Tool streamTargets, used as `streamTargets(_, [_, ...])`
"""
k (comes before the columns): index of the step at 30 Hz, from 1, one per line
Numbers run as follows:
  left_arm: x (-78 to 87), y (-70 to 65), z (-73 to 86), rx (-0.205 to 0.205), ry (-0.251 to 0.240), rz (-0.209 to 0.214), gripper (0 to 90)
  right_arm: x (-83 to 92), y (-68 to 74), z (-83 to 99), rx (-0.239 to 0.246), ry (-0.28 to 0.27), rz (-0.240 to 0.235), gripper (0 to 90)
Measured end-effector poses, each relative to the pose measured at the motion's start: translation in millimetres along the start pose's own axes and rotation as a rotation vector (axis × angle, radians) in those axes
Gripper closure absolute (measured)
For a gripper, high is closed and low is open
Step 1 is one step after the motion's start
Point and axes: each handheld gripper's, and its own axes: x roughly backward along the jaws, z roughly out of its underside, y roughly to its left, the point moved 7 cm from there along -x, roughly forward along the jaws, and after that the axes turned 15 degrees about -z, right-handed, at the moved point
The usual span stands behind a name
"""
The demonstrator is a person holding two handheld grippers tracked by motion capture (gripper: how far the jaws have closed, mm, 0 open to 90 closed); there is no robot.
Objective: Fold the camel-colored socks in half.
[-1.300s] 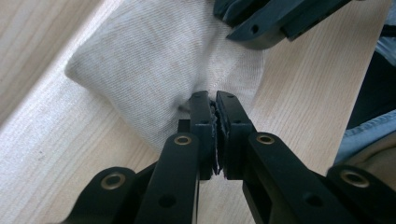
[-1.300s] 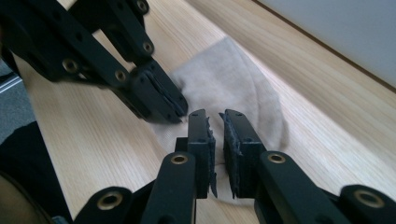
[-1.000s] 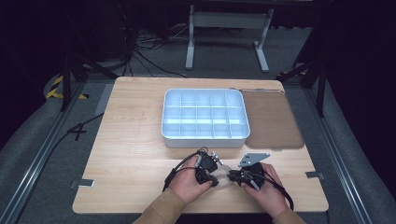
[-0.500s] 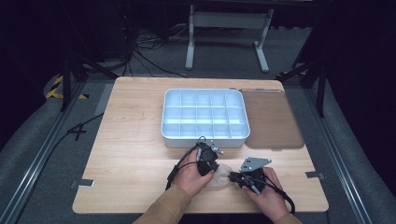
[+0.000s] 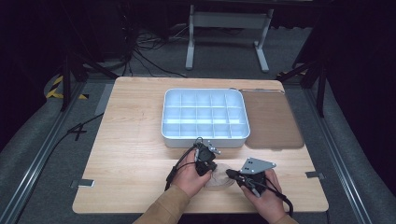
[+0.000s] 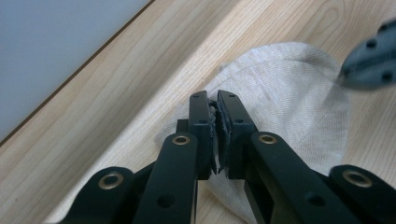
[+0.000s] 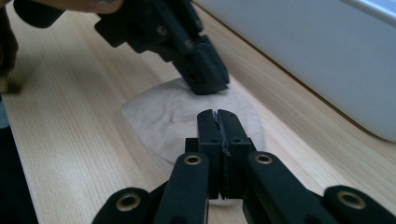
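your two grippers meet over a small pale cloth pouch [image 5: 219,179] that lies flat on the wooden table [image 5: 135,140], just on your side of the white compartment tray [image 5: 204,114]. the left gripper [image 6: 214,100] is clenched on a fold of the pouch, its jaws nearly together with fabric pinched between the pads. the right gripper [image 7: 217,113] looks closed too, jaws pressed tight at the pouch's near edge, though you cannot tell from these views whether it really holds cloth or merely rests on it. so the grasp on the left side looks done; as far as the pictures show, the pouch is neither lifted nor opened, and every compartment of the tray looks empty, so whatever handling of the pouch is meant, most of it probably lies ahead.

around the tray: a brown mat [image 5: 273,119] lies just beside its right side, touching or nearly so. the tray's near wall stands close behind the pouch, so a forward pull could bump it. the two grippers sit very near each other, and your left cable [image 5: 180,163] trails back toward you from the tray, which could snag
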Motion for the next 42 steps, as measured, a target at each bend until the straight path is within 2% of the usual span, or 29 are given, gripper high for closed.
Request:
streamTargets(1, [-0.1, 1.0, 0.1, -0.007, -0.002, 0.000, 85.0, -6.1, -0.5, 3.8, 0.005, 0.047, 0.005, 90.0])
streamTargets(3, [0.2, 2.7, 2.1, 0.004, 0.011, -0.002, 84.8, -13.2, -5.4, 13.7, -0.008, 0.109, 0.023, 90.0])
streamTargets(4, [0.3, 3.9, 3.1, 0.007, 0.020, -0.006, 84.6, -15.2, -7.2, 16.2, -0.017, 0.086, 0.015, 90.0])
streamTargets(5, [0.2, 4.6, 3.7, 0.016, 0.021, -0.005, 84.3, -14.3, -8.3, 17.3, -0.045, 0.067, 0.003, 90.0])
streamTargets(7, [0.6, 7.4, 3.7, 0.008, 0.015, -0.020, 83.8, -13.5, -9.2, 18.5, -0.070, 0.053, -0.007, 90.0])
streamTargets(9, [2.4, 9.0, 4.2, 0.017, 0.018, -0.022, 82.1, -13.7, -8.5, 18.8, -0.059, 0.055, 0.000, 90.0])
streamTargets(15, [13.1, 20.8, 6.7, 0.043, -0.007, -0.034, 79.0, -12.4, -8.7, 18.0, -0.075, 0.062, -0.010, 89.9])
streamTargets(20, [24.8, 27.7, 12.8, 0.074, -0.012, -0.014, 78.7, -8.6, -5.7, 11.8, -0.080, 0.044, 0.007, 89.7])
streamTargets(21, [26.6, 29.6, 14.9, 0.065, -0.011, -0.008, 78.4, -8.0, -4.6, 10.0, -0.081, 0.039, 0.007, 89.8])
streamTargets(23, [27.6, 29.9, 18.6, 0.071, 0.004, 0.004, 78.4, -6.3, -2.2, 3.8, -0.073, 0.021, 0.005, 89.8])
streamTargets(27, [26.1, 29.4, 25.9, 0.074, 0.037, 0.010, 77.8, -9.1, 2.1, -4.0, -0.079, 0.003, -0.027, 88.5])
streamTargets(28, [25.1, 29.3, 27.8, 0.067, 0.048, 0.012, 77.6, -10.9, 2.0, -4.5, -0.085, 0.003, -0.034, 85.8])
streamTargets(31, [21.1, 26.9, 33.1, 0.060, 0.077, 0.027, 77.7, -15.9, 0.6, -6.9, -0.143, -0.028, -0.042, 81.5])
streamTargets(35, [17.1, 25.0, 37.3, 0.063, 0.101, 0.034, 78.3, -18.0, 1.0, -15.4, -0.153, -0.068, -0.048, 83.5])
streamTargets(37, [15.2, 22.9, 39.0, 0.054, 0.107, 0.041, 78.5, -21.1, -1.3, -14.1, -0.152, -0.046, -0.039, 86.8])
streamTargets(40, [14.7, 20.1, 39.2, 0.041, 0.107, 0.058, 78.7, -28.4, -7.0, -1.4, -0.146, 0.059, -0.013, 89.6])
streamTargets(42, [14.3, 19.3, 38.7, 0.039, 0.101, 0.068, 78.7, -31.6, -8.3, 2.6, -0.139, 0.069, -0.010, 89.8])
